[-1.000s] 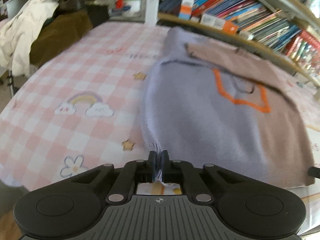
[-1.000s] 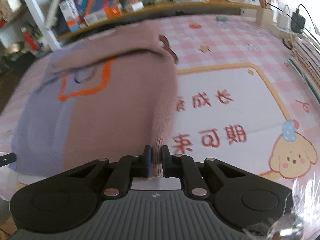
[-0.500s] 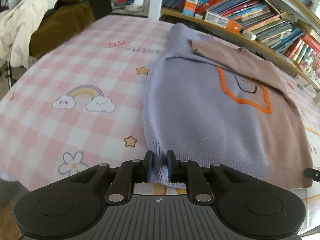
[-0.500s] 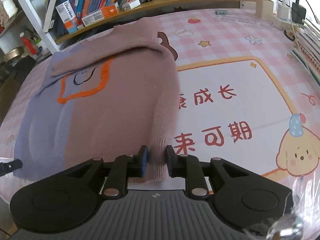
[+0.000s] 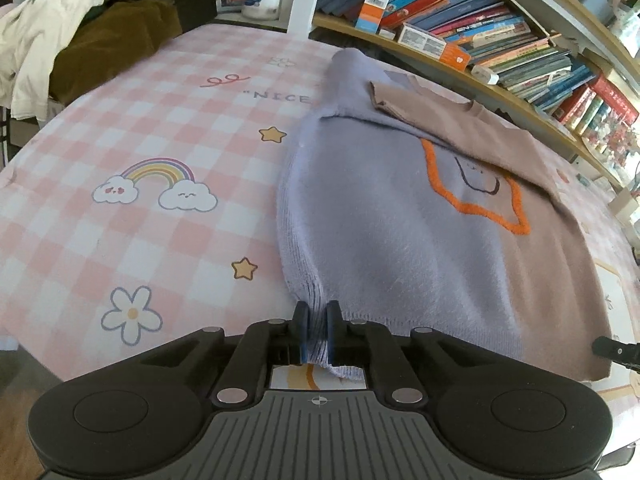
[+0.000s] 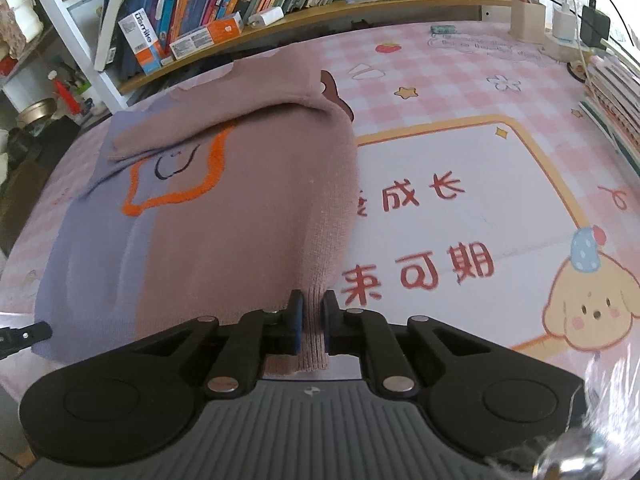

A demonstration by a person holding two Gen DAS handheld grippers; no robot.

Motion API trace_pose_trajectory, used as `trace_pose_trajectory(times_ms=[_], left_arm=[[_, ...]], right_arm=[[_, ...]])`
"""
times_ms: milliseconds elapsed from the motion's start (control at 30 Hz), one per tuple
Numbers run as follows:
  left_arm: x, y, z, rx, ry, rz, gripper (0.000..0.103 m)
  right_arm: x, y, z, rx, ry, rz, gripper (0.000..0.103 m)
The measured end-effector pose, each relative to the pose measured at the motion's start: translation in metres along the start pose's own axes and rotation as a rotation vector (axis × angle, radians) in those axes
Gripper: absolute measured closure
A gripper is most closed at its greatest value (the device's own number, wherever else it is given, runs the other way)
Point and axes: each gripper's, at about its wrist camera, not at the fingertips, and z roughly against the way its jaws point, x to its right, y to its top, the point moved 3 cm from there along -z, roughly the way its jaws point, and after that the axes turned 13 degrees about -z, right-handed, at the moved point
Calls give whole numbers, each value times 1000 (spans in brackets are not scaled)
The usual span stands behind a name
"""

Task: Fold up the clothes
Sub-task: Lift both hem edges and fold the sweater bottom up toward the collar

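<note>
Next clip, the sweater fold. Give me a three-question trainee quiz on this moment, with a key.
1. True or false: the brown sleeve is folded across the sweater.
2. Which colour is the hem corner at the left gripper: A lilac, B brown, C orange?
3. Fill in: the right gripper has the ____ hem corner between its fingers.

Key: 1 true. 2 A. 3 brown.

Sweater [image 6: 224,220] hem between gripper fingers [image 6: 295,322]
</note>
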Motion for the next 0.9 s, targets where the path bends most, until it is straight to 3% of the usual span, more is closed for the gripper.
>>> trace_pose_trajectory(times_ms=[533, 667, 900], left_arm=[[-5, -24, 42, 42, -64, 147, 96], [-7, -23, 51, 76, -95, 205, 96], [-9, 16, 58, 189, -152, 271, 98]], right_arm=[[37, -30, 43, -136, 132, -86, 94], [42, -17, 56, -117, 215, -150, 94], [46, 22, 73, -73, 407, -321, 94]])
